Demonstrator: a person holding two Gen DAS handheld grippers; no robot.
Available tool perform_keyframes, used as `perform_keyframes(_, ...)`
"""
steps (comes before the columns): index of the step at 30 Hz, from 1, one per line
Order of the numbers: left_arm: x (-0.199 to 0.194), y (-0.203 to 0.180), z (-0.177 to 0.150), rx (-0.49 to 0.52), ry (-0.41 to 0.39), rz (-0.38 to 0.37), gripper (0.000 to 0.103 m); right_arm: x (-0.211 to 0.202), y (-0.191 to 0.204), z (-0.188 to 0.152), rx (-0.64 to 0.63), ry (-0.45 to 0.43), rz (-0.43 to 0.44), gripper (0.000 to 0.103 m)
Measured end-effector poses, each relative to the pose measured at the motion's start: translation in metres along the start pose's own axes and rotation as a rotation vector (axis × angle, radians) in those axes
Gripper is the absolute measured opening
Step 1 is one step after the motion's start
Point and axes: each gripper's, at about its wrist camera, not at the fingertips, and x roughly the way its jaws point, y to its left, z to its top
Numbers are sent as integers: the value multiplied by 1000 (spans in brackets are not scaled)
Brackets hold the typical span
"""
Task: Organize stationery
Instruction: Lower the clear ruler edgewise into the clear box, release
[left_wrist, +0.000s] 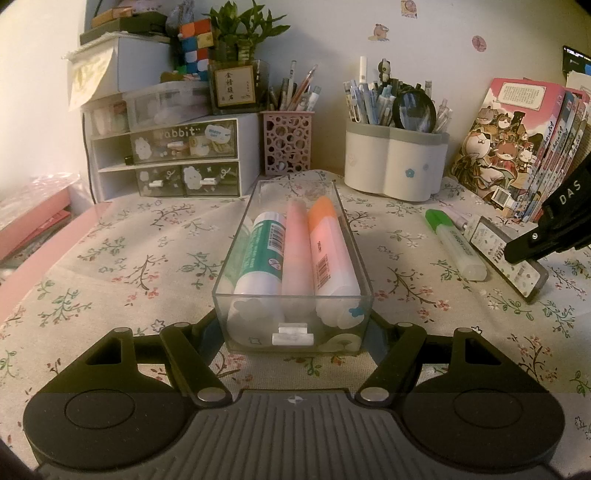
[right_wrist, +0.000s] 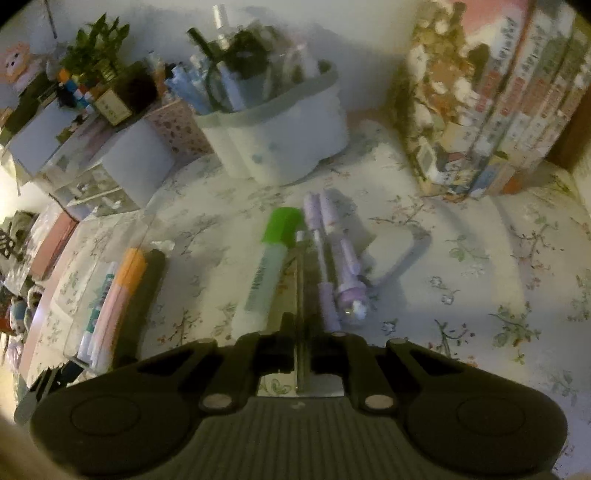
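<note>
A clear drawer tray stands on the floral tablecloth and holds a green glue stick, a pink highlighter and an orange highlighter. My left gripper is shut on the tray's near end, one finger on each side. My right gripper is shut on a thin flat clear case seen edge-on; it also shows in the left wrist view. A green-capped highlighter lies just to its left, and purple pens to its right.
A white pen holder, a pink lattice pen cup and a small drawer unit stand along the back. Books lean at the right. A pink box lies at the left edge.
</note>
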Motion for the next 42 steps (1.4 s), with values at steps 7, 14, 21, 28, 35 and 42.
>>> perform_keyframes(7, 0, 0, 0, 0, 0, 0, 73, 11, 10, 20, -88, 37, -60, 11)
perform_keyframes(14, 0, 0, 0, 2, 1, 2, 73, 16, 16, 32, -116, 49, -84, 9)
perform_keyframes(21, 0, -3, 1, 10, 4, 13, 72, -11, 31, 27, -52, -23, -38, 9)
perform_keyframes(28, -1, -5, 1, 7, 6, 21, 72, -21, 92, 28, -58, -30, 119, 9)
perform_keyframes(35, -2, -5, 1, 7, 6, 20, 72, 10, 135, 29, -30, 34, 88, 9)
perform_keyframes(42, -1, -5, 1, 6, 6, 21, 72, 24, 155, 54, -20, 65, 12, 9)
